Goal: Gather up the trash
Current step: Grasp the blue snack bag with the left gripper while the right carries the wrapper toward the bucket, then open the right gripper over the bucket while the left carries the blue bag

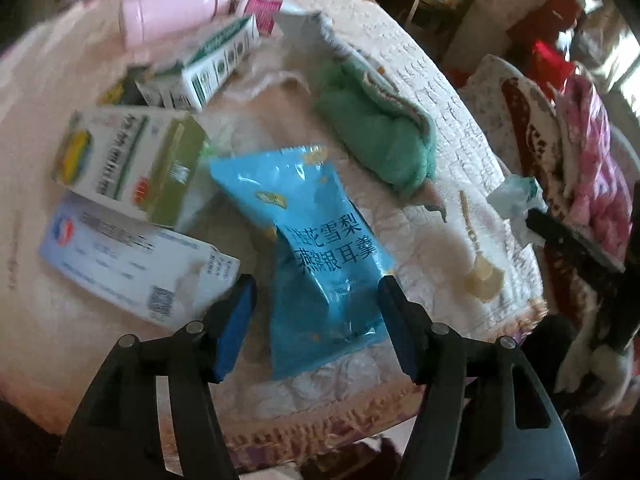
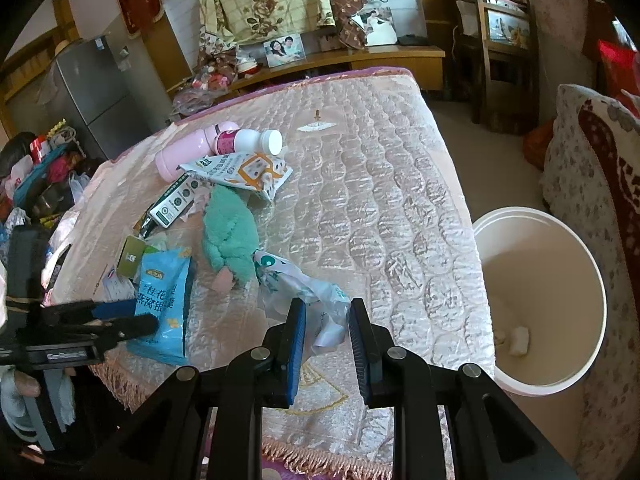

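One blue packet (image 1: 320, 256) (lengthwise toward camera)

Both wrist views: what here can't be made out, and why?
- Left wrist view: print on the white box and the green-and-white carton is smeared by motion blur.
- Right wrist view: the white lumps at the bottom of the white bucket are too small to identify.
- Right wrist view: the crumpled plastic wrapper sits partly behind the right gripper.
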Action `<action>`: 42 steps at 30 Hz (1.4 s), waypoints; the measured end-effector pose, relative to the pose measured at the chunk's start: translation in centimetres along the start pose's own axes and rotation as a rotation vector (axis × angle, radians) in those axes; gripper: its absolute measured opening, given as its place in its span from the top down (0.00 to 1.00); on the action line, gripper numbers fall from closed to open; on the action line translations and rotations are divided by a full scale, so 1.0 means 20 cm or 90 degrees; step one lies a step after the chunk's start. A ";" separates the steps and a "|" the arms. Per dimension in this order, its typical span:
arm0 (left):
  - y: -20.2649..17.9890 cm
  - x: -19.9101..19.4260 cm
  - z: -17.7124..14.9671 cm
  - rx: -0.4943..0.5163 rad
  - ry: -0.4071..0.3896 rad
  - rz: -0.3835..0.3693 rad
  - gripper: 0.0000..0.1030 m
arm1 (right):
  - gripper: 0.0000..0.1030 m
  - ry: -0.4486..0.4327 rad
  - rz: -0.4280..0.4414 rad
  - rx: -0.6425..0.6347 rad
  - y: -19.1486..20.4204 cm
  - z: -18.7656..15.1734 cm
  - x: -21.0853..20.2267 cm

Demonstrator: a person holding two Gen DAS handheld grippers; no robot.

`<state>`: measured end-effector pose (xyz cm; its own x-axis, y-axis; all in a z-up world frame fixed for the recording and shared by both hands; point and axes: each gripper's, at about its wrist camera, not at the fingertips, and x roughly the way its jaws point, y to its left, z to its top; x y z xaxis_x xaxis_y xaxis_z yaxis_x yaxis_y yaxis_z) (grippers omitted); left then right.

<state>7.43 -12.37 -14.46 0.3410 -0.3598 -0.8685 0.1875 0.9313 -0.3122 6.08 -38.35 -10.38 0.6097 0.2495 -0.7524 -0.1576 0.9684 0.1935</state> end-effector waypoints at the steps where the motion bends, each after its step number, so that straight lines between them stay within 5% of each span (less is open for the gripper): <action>1: 0.00 0.00 0.01 -0.001 -0.006 -0.001 0.39 | 0.80 0.002 0.000 -0.001 0.00 0.00 0.01; 7: -0.07 0.05 0.07 0.012 -0.010 0.027 0.35 | 0.80 0.007 0.001 -0.002 0.01 0.01 0.02; 12: -0.18 0.10 0.03 0.086 -0.025 0.078 0.30 | 0.80 0.008 0.000 -0.003 0.01 0.00 0.02; 14: -0.20 0.09 0.01 0.109 -0.029 0.062 0.44 | 0.80 0.008 0.001 -0.004 0.02 0.00 0.02; 17: -0.19 0.07 -0.01 0.110 -0.021 0.033 0.51 | 0.80 0.006 -0.002 -0.005 0.02 -0.01 0.01; 29: -0.37 -0.20 -0.04 0.173 -0.050 -0.049 0.54 | 0.80 -0.023 -0.020 0.015 -0.04 -0.01 -0.12; 42: -0.89 0.03 0.13 0.260 -0.048 -0.061 0.53 | 0.80 -0.029 -0.103 0.083 -0.39 -0.06 -0.25</action>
<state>6.67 -29.21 -8.39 0.3678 -0.4610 -0.8076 0.5656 0.8003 -0.1993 3.36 -47.20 -8.76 0.6538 0.0877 -0.7516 0.0456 0.9869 0.1548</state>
